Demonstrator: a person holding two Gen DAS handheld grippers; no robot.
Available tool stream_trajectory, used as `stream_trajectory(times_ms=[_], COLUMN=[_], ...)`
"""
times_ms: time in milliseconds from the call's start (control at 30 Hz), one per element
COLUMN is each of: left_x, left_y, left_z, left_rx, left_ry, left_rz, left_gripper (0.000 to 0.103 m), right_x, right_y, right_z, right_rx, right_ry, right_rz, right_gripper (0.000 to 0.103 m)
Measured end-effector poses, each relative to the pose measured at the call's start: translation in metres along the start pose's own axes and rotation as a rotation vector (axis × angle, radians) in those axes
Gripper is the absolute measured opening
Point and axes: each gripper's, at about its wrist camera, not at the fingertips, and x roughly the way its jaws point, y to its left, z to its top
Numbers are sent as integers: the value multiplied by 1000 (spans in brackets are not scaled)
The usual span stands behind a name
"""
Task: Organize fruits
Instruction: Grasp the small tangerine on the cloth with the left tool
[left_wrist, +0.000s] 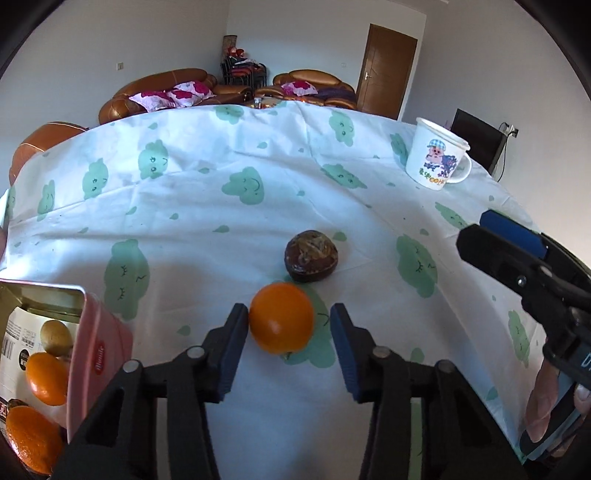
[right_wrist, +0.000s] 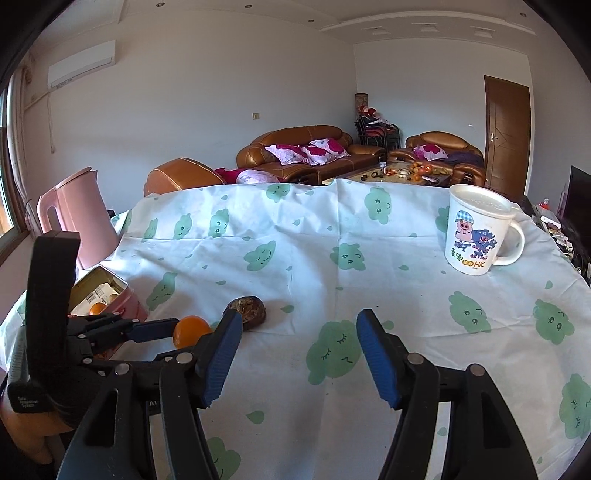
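Note:
An orange (left_wrist: 281, 317) lies on the clouded tablecloth between the fingers of my left gripper (left_wrist: 288, 315). The left finger touches it, the right finger stands apart, so the gripper is open. A dark brown wrinkled fruit (left_wrist: 311, 255) lies just beyond it. A pink tin box (left_wrist: 94, 343) at the left holds two oranges (left_wrist: 46, 376) and a kiwi (left_wrist: 55, 338). My right gripper (right_wrist: 299, 332) is open and empty over bare cloth; it shows in the left wrist view (left_wrist: 509, 243). The right wrist view also shows the orange (right_wrist: 190, 330), brown fruit (right_wrist: 249, 310) and box (right_wrist: 110, 299).
A white cartoon mug (right_wrist: 476, 236) stands at the far right of the table (right_wrist: 295, 240). A pink kettle (right_wrist: 77, 218) stands at the far left behind the box. Sofas and a door lie beyond the table.

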Motion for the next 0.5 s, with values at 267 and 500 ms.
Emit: stream_trajectory(times_ms=[267, 500], left_x=[0, -5], left_y=[19, 33], left_z=[9, 13], left_rx=[-26, -63], left_ry=[-31, -72], left_rz=[29, 46], left_gripper=[37, 37], right_x=[26, 71], right_y=[12, 27], right_z=[15, 20], right_rx=[15, 34], right_ry=[68, 152], right_rz=[33, 18], right_gripper=[66, 66])
